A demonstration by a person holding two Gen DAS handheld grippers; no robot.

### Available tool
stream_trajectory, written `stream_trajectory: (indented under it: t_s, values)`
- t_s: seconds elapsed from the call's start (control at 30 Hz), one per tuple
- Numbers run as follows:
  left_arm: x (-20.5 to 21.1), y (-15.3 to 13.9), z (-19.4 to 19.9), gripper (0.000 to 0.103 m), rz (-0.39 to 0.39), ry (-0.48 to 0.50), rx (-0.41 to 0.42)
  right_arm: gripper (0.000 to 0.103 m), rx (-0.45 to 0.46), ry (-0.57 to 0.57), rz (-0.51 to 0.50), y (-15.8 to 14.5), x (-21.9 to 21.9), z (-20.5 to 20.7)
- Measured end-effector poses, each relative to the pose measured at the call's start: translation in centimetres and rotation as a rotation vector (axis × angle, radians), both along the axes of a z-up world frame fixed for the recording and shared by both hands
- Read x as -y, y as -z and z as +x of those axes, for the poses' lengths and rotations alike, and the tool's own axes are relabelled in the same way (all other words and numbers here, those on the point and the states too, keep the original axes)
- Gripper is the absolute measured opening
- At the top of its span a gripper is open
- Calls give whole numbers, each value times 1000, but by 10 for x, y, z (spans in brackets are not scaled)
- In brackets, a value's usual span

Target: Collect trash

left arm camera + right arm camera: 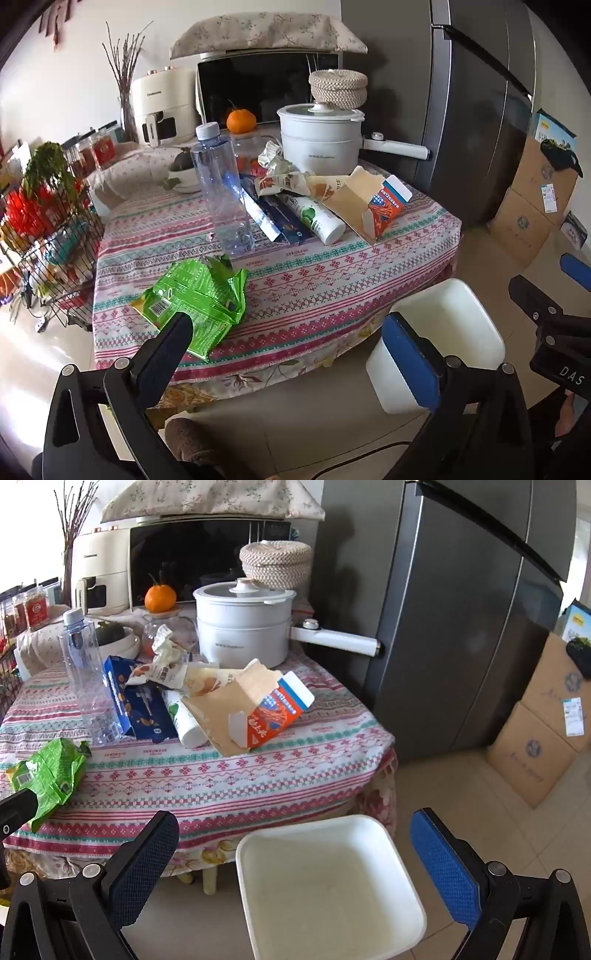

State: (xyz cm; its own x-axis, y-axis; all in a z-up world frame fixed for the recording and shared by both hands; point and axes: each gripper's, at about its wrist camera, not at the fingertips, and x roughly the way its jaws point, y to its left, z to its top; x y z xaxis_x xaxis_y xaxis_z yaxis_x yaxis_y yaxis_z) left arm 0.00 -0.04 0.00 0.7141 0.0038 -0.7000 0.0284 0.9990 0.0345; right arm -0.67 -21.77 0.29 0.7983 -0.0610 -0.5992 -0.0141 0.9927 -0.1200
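We see both pairs of tongs spread wide and gripping nothing: the left tongs [291,341] with ribbed rubber pads hang over the crinkled green foil wrapper [199,299] at the near edge of the surface [314,291], a table under a woven striped cloth, while the right tongs [295,860] frame the square white plastic bin [328,886] on the floor below. Farther back lie a clear plastic bottle [225,192], a torn orange-and-blue cardboard carton [273,716] with print too small to read, and a white lidded pot [319,136].
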Motion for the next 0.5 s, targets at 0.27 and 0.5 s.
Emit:
stream_trajectory:
  t_s: [0.27,0.5]
  values:
    - [-1,2,1,103,-2,8,1,103,0,14,-15,0,-4,1]
    - [-1,0,2,103,-5,-12,7,103,13,-1,-10,-1,-18,-1]
